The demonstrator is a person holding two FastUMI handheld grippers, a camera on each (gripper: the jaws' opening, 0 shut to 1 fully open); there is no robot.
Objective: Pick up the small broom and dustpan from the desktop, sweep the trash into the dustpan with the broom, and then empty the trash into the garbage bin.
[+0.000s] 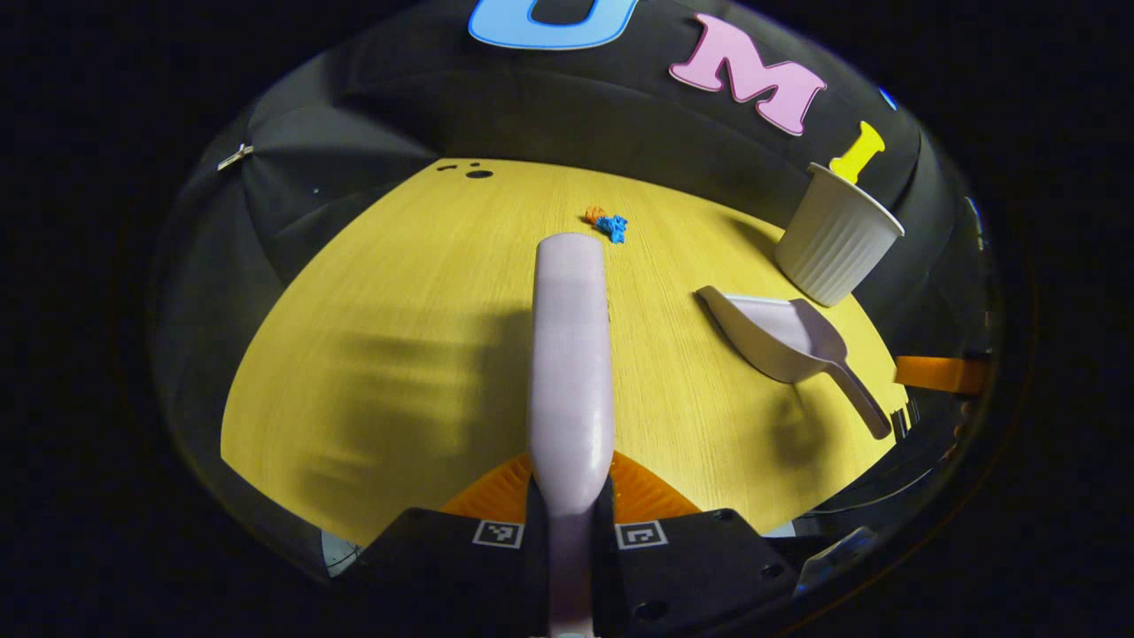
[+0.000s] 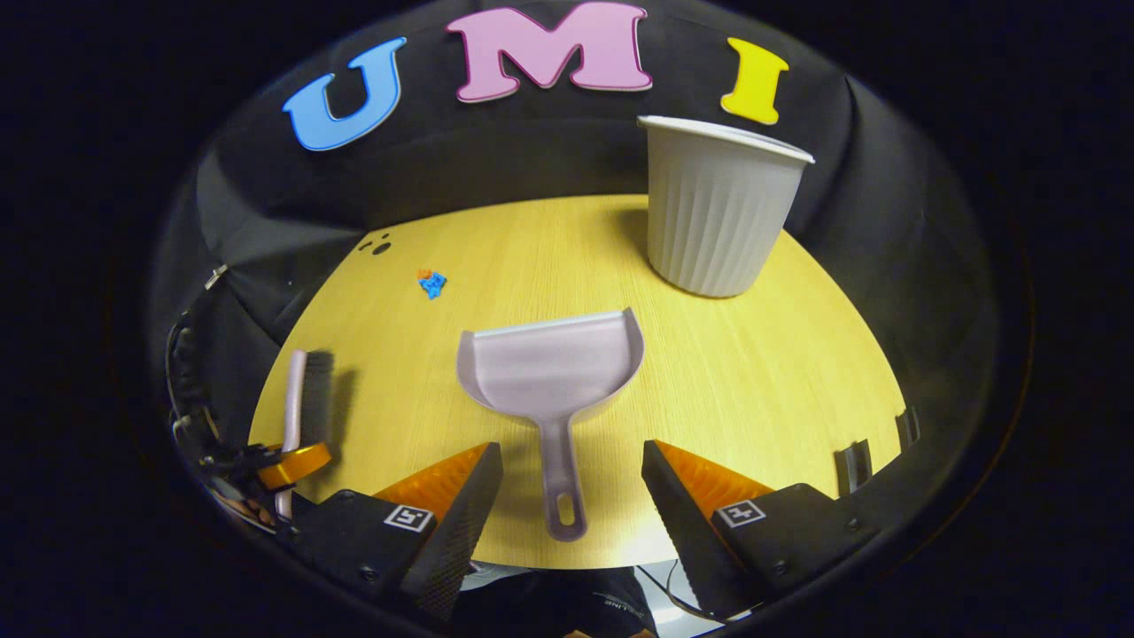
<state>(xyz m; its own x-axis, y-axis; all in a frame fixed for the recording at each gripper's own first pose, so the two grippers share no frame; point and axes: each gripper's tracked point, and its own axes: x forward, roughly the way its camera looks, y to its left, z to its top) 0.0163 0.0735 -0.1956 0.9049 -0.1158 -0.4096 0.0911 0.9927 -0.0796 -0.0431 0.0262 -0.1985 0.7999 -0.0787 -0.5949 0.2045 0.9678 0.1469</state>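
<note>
Two tools, one lifted: left tongs (image 1: 571,514) grip broom (image 1: 571,354); right tongs (image 2: 571,496) wide around dustpan (image 2: 551,372) handle on bench (image 2: 753,399). Next: close, lift, sweep trash (image 2: 431,283).

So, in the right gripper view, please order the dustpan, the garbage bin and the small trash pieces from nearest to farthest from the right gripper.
1. Dustpan: its handle lies between the open fingers of the right gripper.
2. Garbage bin: ahead, to the right.
3. Trash pieces: ahead, to the left. It is close to call with the bin.
</note>
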